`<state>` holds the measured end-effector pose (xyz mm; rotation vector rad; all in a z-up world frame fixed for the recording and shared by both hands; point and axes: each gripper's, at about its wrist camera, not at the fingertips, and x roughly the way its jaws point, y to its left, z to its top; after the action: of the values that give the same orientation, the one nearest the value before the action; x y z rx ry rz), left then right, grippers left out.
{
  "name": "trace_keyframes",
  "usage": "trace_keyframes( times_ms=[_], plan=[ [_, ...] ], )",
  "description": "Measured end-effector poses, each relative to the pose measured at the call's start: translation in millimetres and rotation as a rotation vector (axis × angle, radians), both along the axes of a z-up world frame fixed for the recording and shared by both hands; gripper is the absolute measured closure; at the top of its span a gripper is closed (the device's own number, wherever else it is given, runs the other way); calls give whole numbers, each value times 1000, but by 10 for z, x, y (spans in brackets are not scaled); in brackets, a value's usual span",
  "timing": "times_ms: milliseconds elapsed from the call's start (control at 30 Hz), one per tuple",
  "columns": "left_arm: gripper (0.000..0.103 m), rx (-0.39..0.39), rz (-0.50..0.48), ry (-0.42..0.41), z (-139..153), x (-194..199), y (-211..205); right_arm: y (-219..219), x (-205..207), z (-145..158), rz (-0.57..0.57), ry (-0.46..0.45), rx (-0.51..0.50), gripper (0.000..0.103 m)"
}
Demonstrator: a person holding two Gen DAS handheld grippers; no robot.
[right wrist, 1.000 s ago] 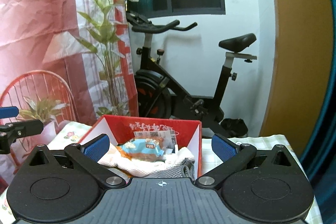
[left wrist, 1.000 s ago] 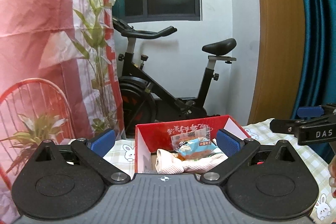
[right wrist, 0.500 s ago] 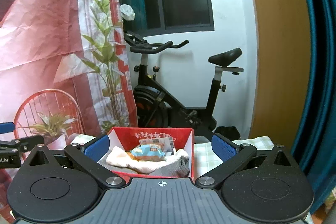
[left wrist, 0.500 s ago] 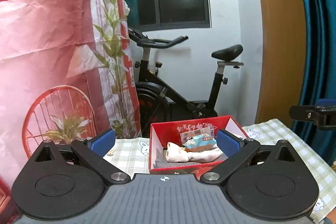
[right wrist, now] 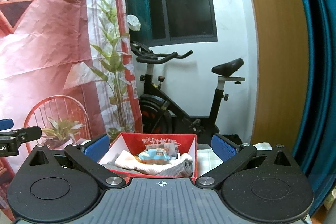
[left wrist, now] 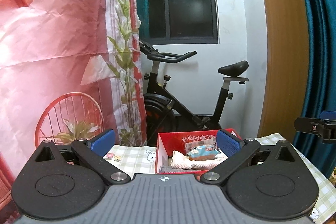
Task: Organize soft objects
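A red cardboard box (left wrist: 166, 140) stands on the checked tablecloth (left wrist: 130, 156). It holds a white cloth (left wrist: 182, 161), a blue snack packet (left wrist: 201, 151) and grey fabric. The box also shows in the right wrist view (right wrist: 195, 152), with the packet (right wrist: 156, 155), white cloth (right wrist: 128, 160) and grey cloth (right wrist: 178, 169) inside. My left gripper (left wrist: 164, 142) is open and empty, held back from the box. My right gripper (right wrist: 160, 145) is open and empty, also back from the box.
An exercise bike (left wrist: 184, 98) stands behind the table against the white wall. A pink printed backdrop (left wrist: 52, 45) hangs on the left, a teal curtain (left wrist: 315, 35) on the right. The right gripper's finger shows at the right edge (left wrist: 310, 127) of the left wrist view.
Both grippers have drawn back and up from the box, which looks smaller and farther now. Both stay open and empty.
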<state>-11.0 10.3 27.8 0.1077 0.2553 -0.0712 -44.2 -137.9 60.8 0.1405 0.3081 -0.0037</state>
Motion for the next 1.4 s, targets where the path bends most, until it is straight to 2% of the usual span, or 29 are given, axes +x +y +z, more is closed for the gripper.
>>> trace_keyframes(
  times_ms=[233, 1400],
  plan=[
    [0, -30, 11, 7, -1, -12, 40, -19, -57, 19, -11, -16, 1, 0],
    [0, -33, 23, 25, 1, -49, 64, -73, -57, 9, -20, -3, -10, 0]
  ],
)
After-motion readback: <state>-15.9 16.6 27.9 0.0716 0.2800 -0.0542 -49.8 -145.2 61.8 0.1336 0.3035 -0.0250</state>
